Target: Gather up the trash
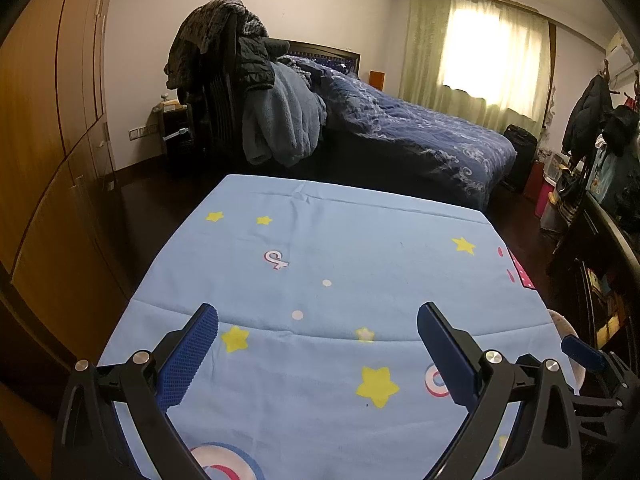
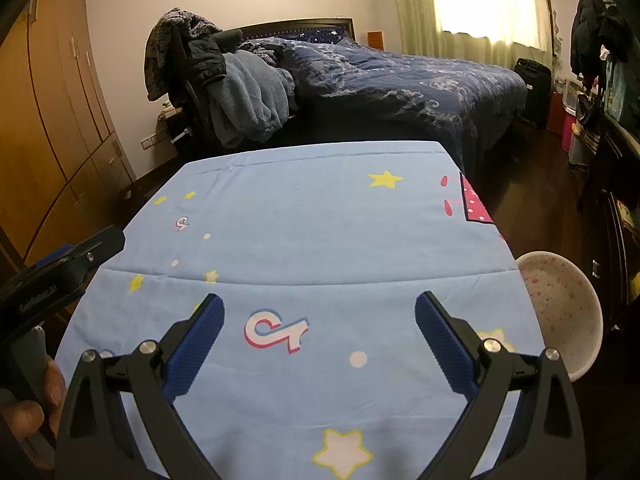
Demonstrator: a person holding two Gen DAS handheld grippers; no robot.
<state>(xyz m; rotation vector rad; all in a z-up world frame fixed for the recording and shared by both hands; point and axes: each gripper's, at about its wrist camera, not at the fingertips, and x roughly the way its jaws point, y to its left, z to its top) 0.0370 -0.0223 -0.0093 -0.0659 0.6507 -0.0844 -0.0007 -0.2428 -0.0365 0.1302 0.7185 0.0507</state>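
A table under a light blue cloth with yellow stars [image 1: 340, 264] [image 2: 320, 220] fills both views, and I see no loose trash on it. My left gripper [image 1: 318, 318] is open over the near part of the cloth, nothing between its blue pads. My right gripper [image 2: 320, 308] is open too, hovering over a pink and white logo print. A white bin with pink speckles inside [image 2: 560, 308] stands just off the table's right edge; only its rim [image 1: 562, 322] shows in the left wrist view. The left gripper's body [image 2: 60, 276] appears at the left of the right wrist view, a hand below it.
Beyond the table is a bed with a dark blue quilt [image 1: 420, 132] [image 2: 400, 76]. A chair piled with clothes [image 1: 240, 92] stands at its left. Wooden wardrobes [image 1: 48, 120] line the left wall. Dark furniture and hanging coats [image 1: 600, 128] crowd the right side. The floor is dark wood.
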